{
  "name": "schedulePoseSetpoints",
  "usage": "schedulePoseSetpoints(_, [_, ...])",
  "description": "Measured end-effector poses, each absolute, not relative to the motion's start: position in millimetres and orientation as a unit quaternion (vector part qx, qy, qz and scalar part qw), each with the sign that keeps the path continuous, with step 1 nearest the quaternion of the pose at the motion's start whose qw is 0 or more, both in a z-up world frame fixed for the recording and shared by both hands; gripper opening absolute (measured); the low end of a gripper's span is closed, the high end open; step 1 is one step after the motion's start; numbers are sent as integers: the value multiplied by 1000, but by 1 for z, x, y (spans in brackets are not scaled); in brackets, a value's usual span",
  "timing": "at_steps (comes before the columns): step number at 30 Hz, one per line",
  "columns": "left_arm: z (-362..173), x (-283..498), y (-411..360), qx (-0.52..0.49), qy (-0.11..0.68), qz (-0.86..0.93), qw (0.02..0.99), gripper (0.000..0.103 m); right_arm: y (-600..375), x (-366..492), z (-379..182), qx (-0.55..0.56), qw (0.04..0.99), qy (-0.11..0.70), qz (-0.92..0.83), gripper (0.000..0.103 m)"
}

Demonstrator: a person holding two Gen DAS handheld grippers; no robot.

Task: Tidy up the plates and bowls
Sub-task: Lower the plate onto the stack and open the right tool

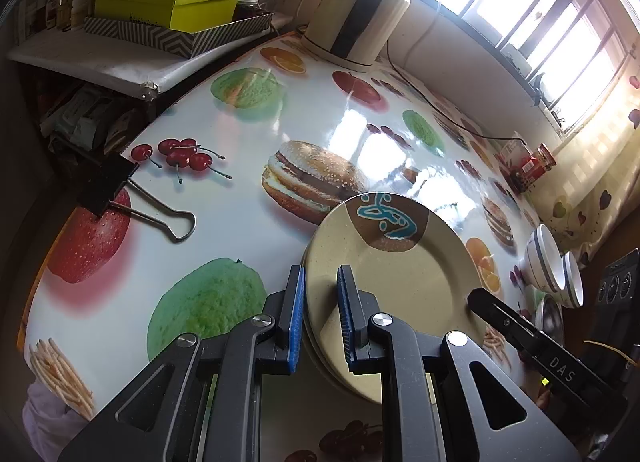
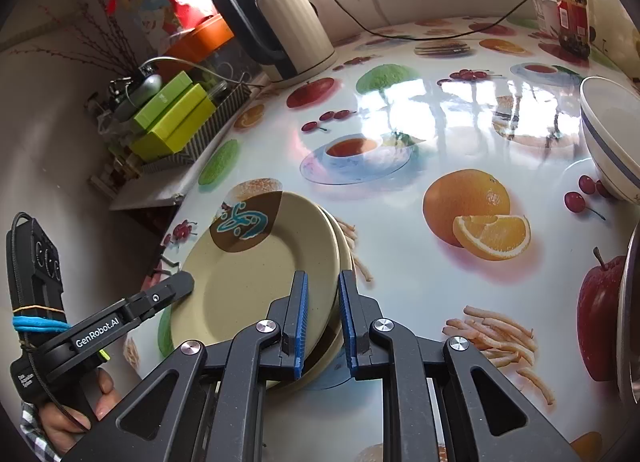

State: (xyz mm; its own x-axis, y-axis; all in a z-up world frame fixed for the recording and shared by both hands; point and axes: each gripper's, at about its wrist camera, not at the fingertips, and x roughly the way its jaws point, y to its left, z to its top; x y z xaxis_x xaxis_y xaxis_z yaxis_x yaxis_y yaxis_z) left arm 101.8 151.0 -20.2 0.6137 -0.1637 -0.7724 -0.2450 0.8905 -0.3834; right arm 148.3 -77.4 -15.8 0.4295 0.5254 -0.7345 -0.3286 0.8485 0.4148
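Observation:
A stack of beige plates (image 1: 400,274) with a brown and teal mark lies near the front of the fruit-print table (image 1: 240,230). My left gripper (image 1: 321,318) is shut on the stack's near-left rim, one blue pad on top and one outside. My right gripper (image 2: 323,322) clamps the opposite rim of the plates (image 2: 256,274), whose top plate sits shifted off the one below. Each gripper shows in the other view: the right gripper (image 1: 478,300) and the left gripper (image 2: 184,284), held by a hand. Two white bowls with blue stripes (image 1: 548,262) stand to the right, one bowl (image 2: 608,134) close by.
A cream and black kettle (image 2: 288,22) with its cable stands at the back. Green boxes (image 1: 168,2) sit on a side shelf to the left. A black binder clip (image 1: 120,190) grips the table's left edge. A red jar (image 2: 570,14) stands at the far right, metal ware (image 2: 628,322) at the right edge.

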Motion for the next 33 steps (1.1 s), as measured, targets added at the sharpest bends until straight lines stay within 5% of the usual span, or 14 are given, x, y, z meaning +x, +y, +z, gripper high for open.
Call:
schedulePoseSetpoints(21, [-22,100,153,-236,435,21,869,17,-78,147,-19,110,838,471,252,17])
schedulePoseSetpoints(26, [-22,101,154,-237,436,17,868,18,-79,150,-19,114,837,472,252,38])
schedulePoseSetpoints(33, [-28,105,161,-257,438,7,862,30,-78,156,-27,120,827,487,254,42])
